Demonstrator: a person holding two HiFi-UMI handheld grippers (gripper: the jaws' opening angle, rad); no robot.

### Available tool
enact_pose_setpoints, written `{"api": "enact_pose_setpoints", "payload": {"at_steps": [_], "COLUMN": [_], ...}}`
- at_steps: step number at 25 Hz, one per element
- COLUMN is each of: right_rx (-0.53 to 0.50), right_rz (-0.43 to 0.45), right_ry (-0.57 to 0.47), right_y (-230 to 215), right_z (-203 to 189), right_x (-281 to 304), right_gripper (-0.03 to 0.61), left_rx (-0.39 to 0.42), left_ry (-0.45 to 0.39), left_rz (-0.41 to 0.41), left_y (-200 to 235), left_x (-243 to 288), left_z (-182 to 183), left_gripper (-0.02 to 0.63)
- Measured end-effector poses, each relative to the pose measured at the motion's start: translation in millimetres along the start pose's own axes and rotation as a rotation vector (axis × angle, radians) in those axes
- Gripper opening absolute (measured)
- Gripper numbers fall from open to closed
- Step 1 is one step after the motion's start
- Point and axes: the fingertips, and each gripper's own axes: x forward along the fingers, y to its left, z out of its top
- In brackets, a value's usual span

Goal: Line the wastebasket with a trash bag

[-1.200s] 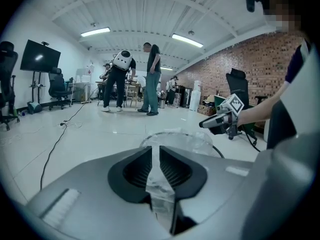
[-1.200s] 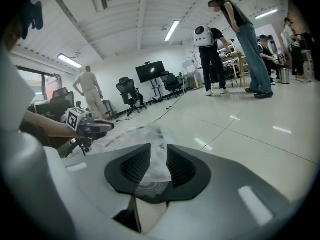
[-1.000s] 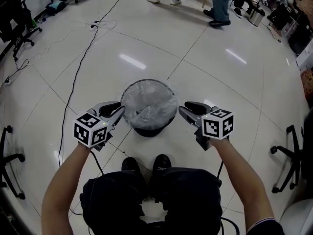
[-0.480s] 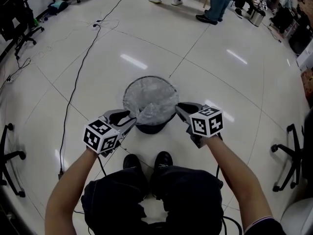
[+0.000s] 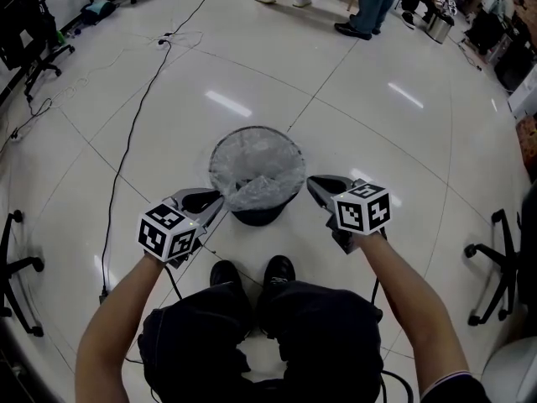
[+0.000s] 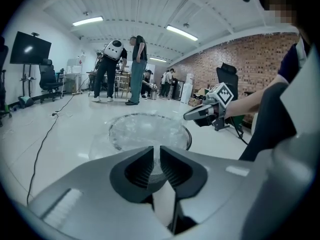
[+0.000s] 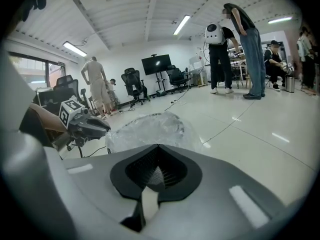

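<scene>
A round black mesh wastebasket (image 5: 257, 217) stands on the floor in front of my feet, with a clear trash bag (image 5: 256, 164) loosely in it. My left gripper (image 5: 216, 200) is at the near-left rim. Its jaws have just been closing and now stand a narrow slit apart (image 6: 160, 148), with pale bag film in the slit. My right gripper (image 5: 311, 183) is at the right rim, and its jaws have just been closing. Their tips meet (image 7: 158, 145) where the bag's edge (image 7: 150, 126) bulges up. Each gripper shows in the other's view, with its tip on the film.
A black cable (image 5: 126, 141) runs across the white tiled floor at the left. Office chairs stand at the left (image 5: 25, 36) and right (image 5: 495, 259) edges. Several people (image 5: 369, 7) stand far behind the basket. My shoes (image 5: 252, 274) are just short of it.
The left gripper has moved in toward the basket's near-left rim. Both pairs of jaws have closed at the rim, and the bag's near edge now lies drawn toward them.
</scene>
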Motion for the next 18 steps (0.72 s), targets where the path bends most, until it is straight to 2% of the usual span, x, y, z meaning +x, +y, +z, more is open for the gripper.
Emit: {"api": "enact_pose_setpoints", "payload": {"at_steps": [5,14,15,17,18], "right_rx": [0.010,0.026,0.024,0.022,0.022], "right_rz": [-0.001,0.008,0.012,0.018,0.019], "right_ry": [-0.021,-0.032,-0.030,-0.027,-0.027], "right_y": [4,16,18,20,20], "right_z": [-1,-10,-11,-12,-11], "right_x": [-17,-36,-35,-34,-34], "right_gripper": [0.002,0.002,0.002,0.002,0.002], "left_rx": [-0.011,-0.001,0.011,0.044,0.062], "left_ry": [-0.022,-0.009,-0.007,-0.005,-0.007], "left_rz": [0.009,0.011,0.010,0.011,0.017], "left_y": [-3,-11,-13,-19,-21], "left_x": [-13,-28,-27,-22,-19], "left_z": [2,-5,-6,-5,-3], "left_gripper": [0.043,0.044,0.052,0.131,0.148]}}
